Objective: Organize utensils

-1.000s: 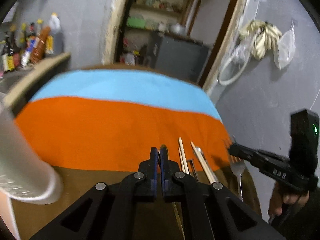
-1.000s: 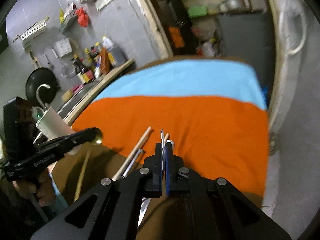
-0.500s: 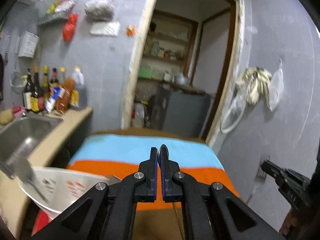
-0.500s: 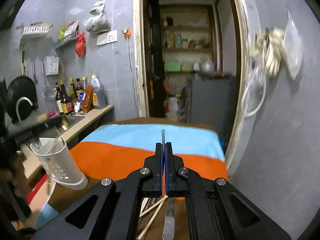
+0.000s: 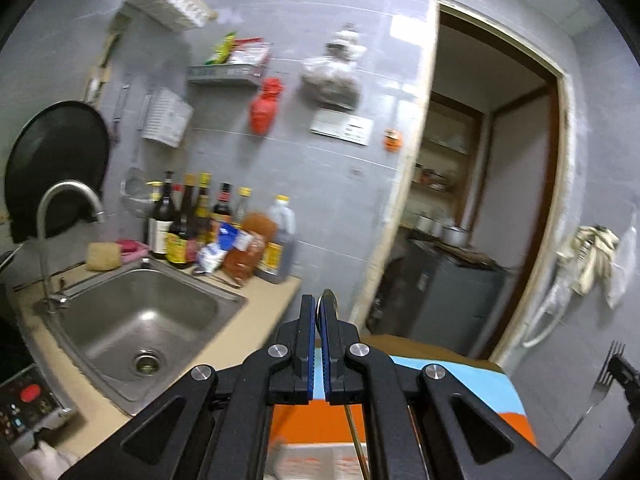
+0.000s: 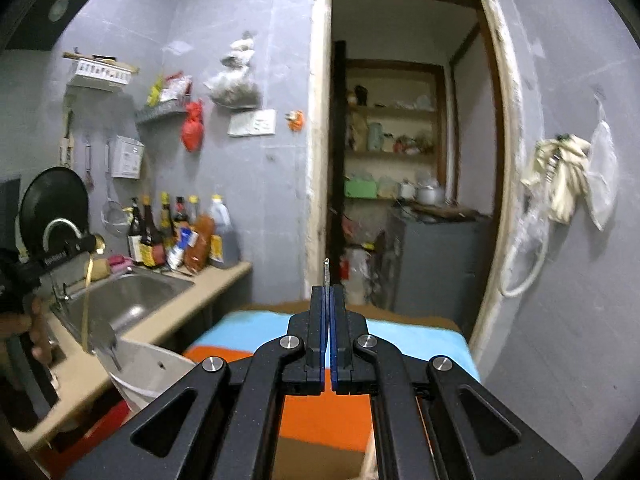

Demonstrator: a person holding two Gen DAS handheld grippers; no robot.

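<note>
Both claws (image 5: 318, 312) (image 6: 329, 300) lifted since; spoon (image 6: 98, 332), fork (image 5: 600, 384) clamped.

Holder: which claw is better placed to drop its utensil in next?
Left. The left claw dangles its spoon bowl-down right by the holder's rim; the right claw holds its fork farther off.

Two grippers: left gripper (image 5: 320, 308), right gripper (image 6: 329, 296). Two utensils in view: one fork (image 5: 600, 384), one spoon (image 6: 86, 304). One white holder cup (image 6: 152, 368). One striped cloth (image 6: 320, 412) with three colour bands: blue, orange, brown. One sink (image 5: 140, 320), with one faucet (image 5: 60, 196) and one drain. One black pan (image 5: 56, 152) on the wall. One wire strainer (image 5: 134, 192). Six capped bottles (image 5: 186, 216) in a row, somewhat blurred, plus one orange pouch (image 5: 254, 240). One yellow sponge (image 5: 103, 256). One red bag (image 5: 266, 106). One doorway (image 6: 404, 160).
</note>
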